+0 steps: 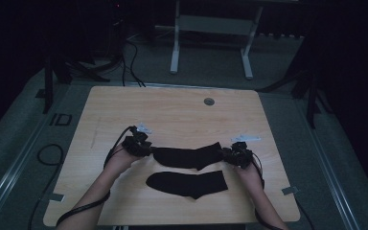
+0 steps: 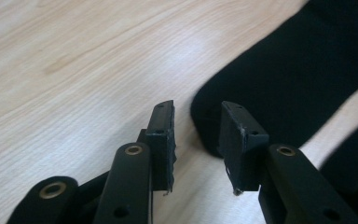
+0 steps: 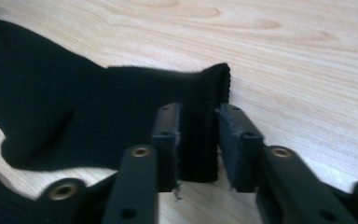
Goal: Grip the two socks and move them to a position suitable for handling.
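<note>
Both grippers, left and right, sit released at opposite ends of the far sock.

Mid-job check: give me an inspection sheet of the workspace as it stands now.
Surface: wooden table, bare apart from a round grommet.
Job's things: far black sock laid flat between the grippers; near black sock flat in front of it.
Clutter: nothing seen.
Grippers: left hand-held gripper open at the far sock's toe; right hand-held gripper open, cuff between its jaws.
Cables: black cable trailing off the near edge; floor cables beyond.
Surroundings: dark room, white table frame behind.
</note>
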